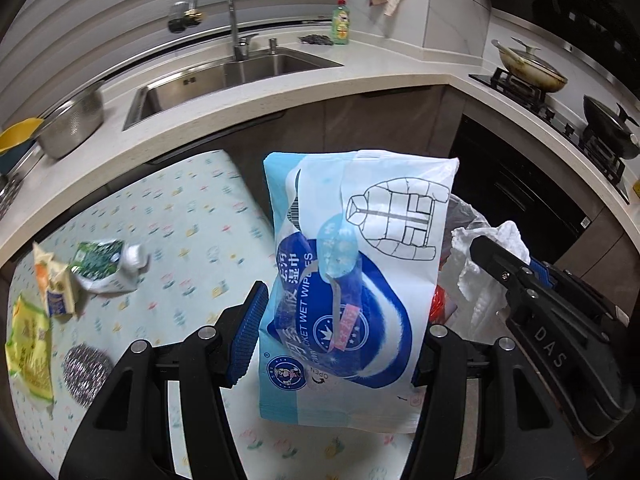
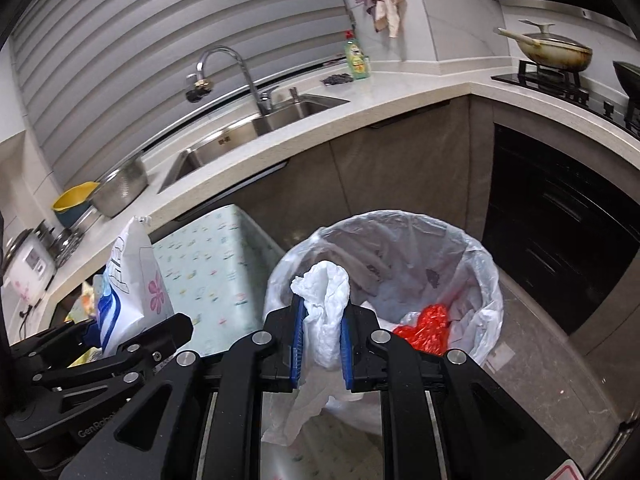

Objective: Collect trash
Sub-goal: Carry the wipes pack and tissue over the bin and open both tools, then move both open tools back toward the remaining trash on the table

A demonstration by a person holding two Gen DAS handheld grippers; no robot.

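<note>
My left gripper [image 1: 332, 340] is shut on a blue and white wet-wipes pack [image 1: 352, 280] and holds it up above the table's right edge, next to the bin. The pack also shows in the right wrist view [image 2: 128, 292]. My right gripper [image 2: 322, 340] is shut on a crumpled white tissue [image 2: 326, 308] and holds it over the near rim of a round trash bin [image 2: 472, 248] lined with a clear bag. Red plastic [image 2: 426, 328] lies inside the bin. The right gripper with the tissue shows in the left wrist view [image 1: 500, 248].
A small table with a flowered cloth [image 1: 188, 220] holds a green and white wrapper [image 1: 102, 264], yellow packets [image 1: 30, 352] and a steel scourer [image 1: 86, 372]. Behind it runs the counter with a sink [image 1: 224, 76], metal bowl [image 1: 72, 124] and stove with pans [image 1: 532, 68].
</note>
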